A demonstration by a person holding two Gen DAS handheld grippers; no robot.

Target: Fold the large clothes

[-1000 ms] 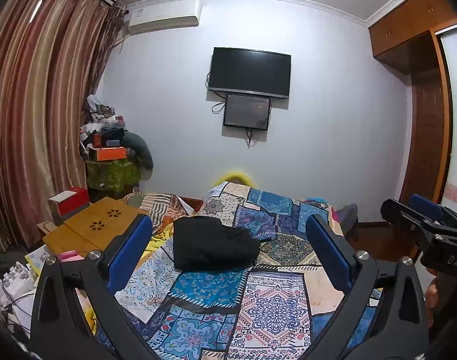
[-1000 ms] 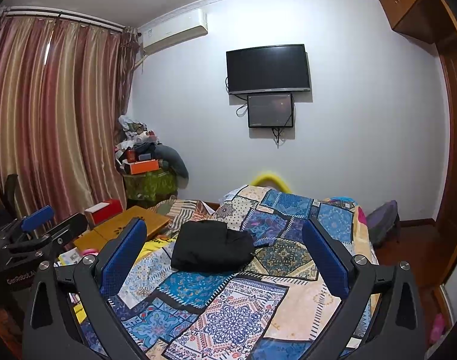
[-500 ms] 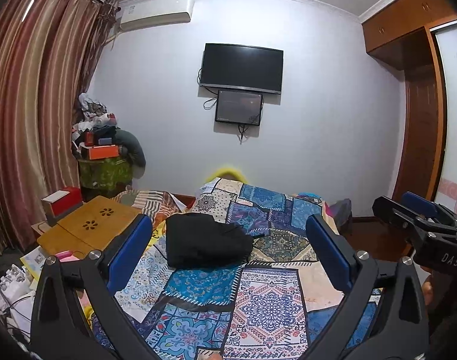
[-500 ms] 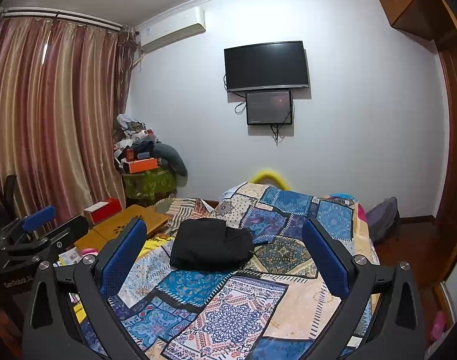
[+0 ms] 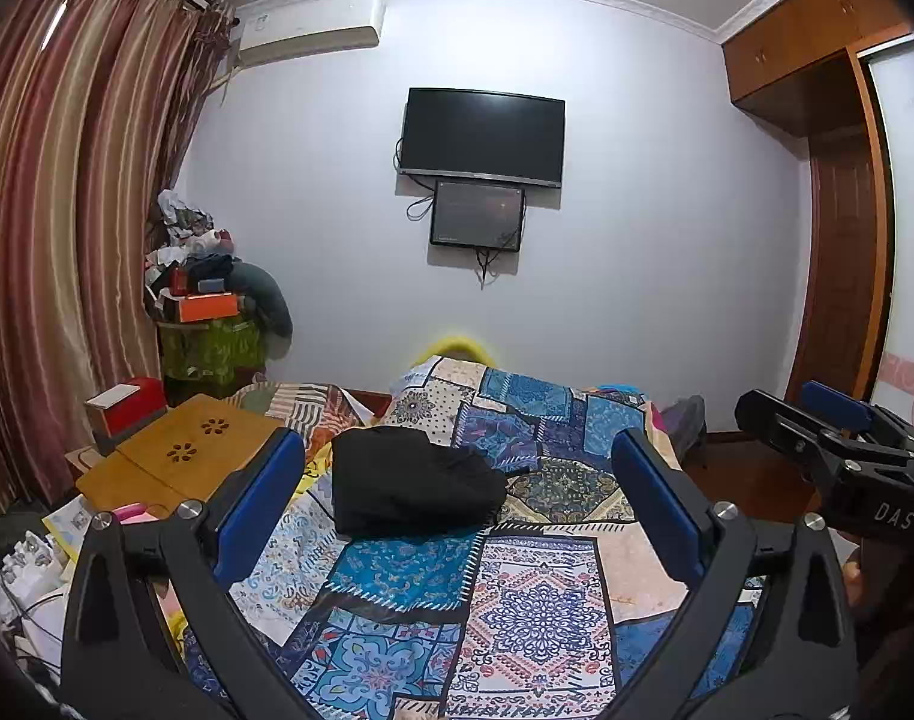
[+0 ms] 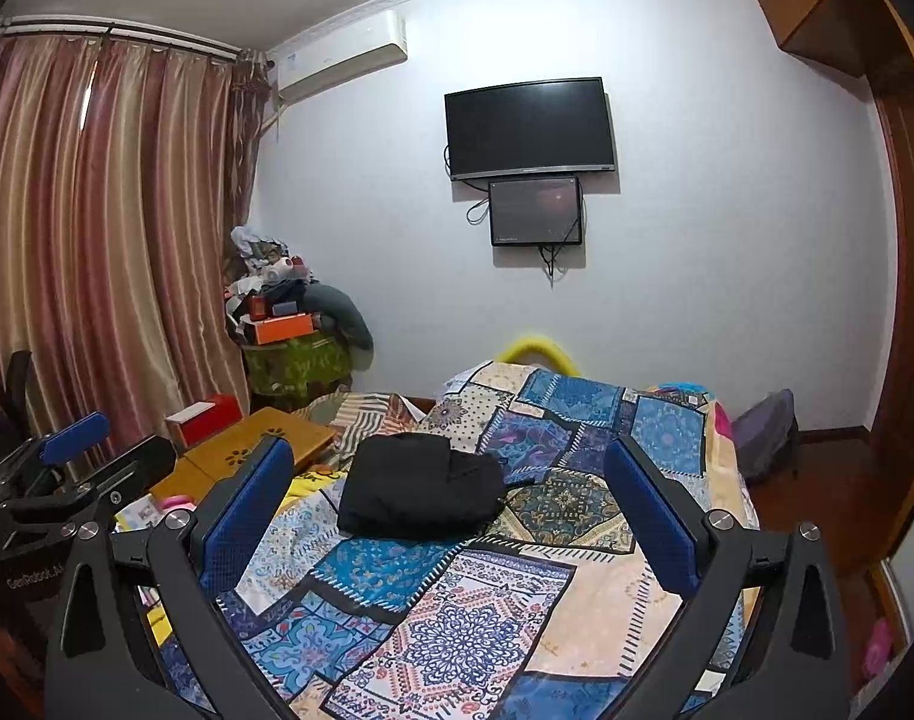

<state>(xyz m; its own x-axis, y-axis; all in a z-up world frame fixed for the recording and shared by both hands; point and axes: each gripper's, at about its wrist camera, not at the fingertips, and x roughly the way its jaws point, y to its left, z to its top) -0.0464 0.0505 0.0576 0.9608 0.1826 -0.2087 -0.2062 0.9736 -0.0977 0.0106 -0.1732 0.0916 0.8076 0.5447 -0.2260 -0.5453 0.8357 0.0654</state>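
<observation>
A black garment (image 5: 412, 483) lies folded in a compact bundle on the patchwork bedspread (image 5: 535, 594); it also shows in the right wrist view (image 6: 421, 492) on the same bedspread (image 6: 487, 618). My left gripper (image 5: 457, 498) is open and empty, held above the near end of the bed, well short of the garment. My right gripper (image 6: 451, 504) is open and empty at a similar distance. Each gripper shows in the other's view: the right one at the right edge (image 5: 817, 426), the left one at the left edge (image 6: 67, 450).
A wooden lap table (image 5: 175, 456) with a red box (image 5: 124, 405) stands left of the bed. A cluttered pile (image 5: 208, 300) fills the far left corner by the curtains (image 5: 67, 210). A TV (image 5: 481, 135) hangs on the far wall; a wardrobe (image 5: 841, 210) is at right.
Both grippers tilted up and shifted slightly, so the room sits lower in the views. The black garment has not moved. Both stay open.
</observation>
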